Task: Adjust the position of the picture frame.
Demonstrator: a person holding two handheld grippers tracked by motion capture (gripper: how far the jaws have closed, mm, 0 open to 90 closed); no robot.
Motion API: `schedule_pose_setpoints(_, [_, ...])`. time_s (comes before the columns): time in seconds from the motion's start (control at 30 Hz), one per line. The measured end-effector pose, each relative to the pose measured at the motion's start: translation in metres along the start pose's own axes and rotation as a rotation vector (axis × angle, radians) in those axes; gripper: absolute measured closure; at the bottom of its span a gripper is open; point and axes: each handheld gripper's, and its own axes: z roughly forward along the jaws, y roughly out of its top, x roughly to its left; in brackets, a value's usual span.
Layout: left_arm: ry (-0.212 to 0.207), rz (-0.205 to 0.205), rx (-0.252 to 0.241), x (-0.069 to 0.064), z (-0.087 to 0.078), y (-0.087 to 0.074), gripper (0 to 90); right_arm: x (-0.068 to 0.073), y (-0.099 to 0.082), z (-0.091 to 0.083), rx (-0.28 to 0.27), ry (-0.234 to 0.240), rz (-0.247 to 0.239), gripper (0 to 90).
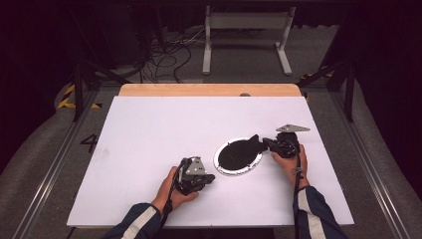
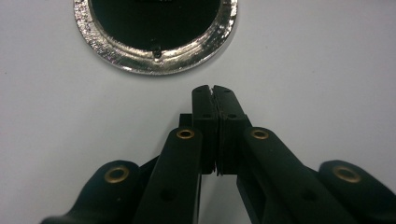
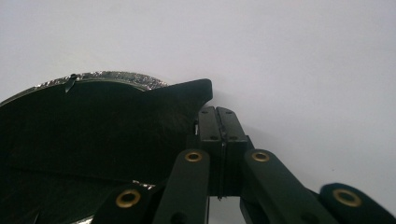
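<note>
1. White table (image 1: 149, 149) holds a silver-rimmed plate (image 1: 238, 157) right of centre – a black flap (image 1: 251, 143) overhangs its far-right edge.
2. Left gripper (image 1: 206, 178) – jaws closed, empty, near the plate.
3. Right gripper (image 1: 265, 143) – closed beside the flap; whether it pinches it, I cannot tell – work looks barely begun.

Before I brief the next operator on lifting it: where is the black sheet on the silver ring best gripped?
Probably at the black sheet's pointed flap, which sticks out past the silver ring on the right. It lies beside the shut right gripper, so opening those jaws and coming in low from the right looks easiest; elsewhere the sheet seems to lie flat.
</note>
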Motion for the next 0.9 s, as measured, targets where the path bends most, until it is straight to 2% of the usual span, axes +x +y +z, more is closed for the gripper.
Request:
schedule_pose_setpoints(0.03, [0.009, 0.013, 0.011, -0.001, 0.000, 0.000, 88.5, 0.000, -0.001, -0.001, 0.002, 0.008, 0.005, 90.0])
schedule_pose_setpoints(0.27, [0.003, 0.010, 0.019, -0.003, 0.005, 0.000, 86.8, 0.009, -0.006, -0.005, 0.013, 0.035, 0.002, 90.0])
schedule_pose_setpoints(0.37, [0.007, 0.008, 0.020, -0.003, 0.005, 0.000, 87.7, 0.014, -0.008, -0.007, 0.014, 0.042, -0.023, 90.0])
schedule_pose_setpoints(0.5, [0.009, 0.015, 0.024, -0.004, 0.005, 0.000, 86.8, 0.019, -0.010, -0.009, 0.027, 0.058, -0.021, 90.0])
schedule_pose_setpoints(0.6, [0.007, 0.004, 0.019, -0.003, 0.005, -0.001, 86.4, 0.023, -0.011, -0.010, 0.030, 0.059, -0.040, 90.0])
schedule_pose_setpoints(0.77, [0.023, 0.010, 0.024, -0.001, 0.003, -0.002, 85.8, 0.027, -0.012, -0.011, 0.033, 0.064, -0.058, 90.0])
schedule_pose_setpoints(0.8, [0.022, -0.003, 0.022, -0.001, 0.003, -0.002, 85.8, 0.028, -0.013, -0.012, 0.037, 0.071, -0.056, 90.0])
schedule_pose_setpoints(0.9, [0.026, -0.005, 0.015, 0.001, 0.003, -0.003, 85.7, 0.031, -0.014, -0.013, 0.046, 0.090, -0.068, 90.0])
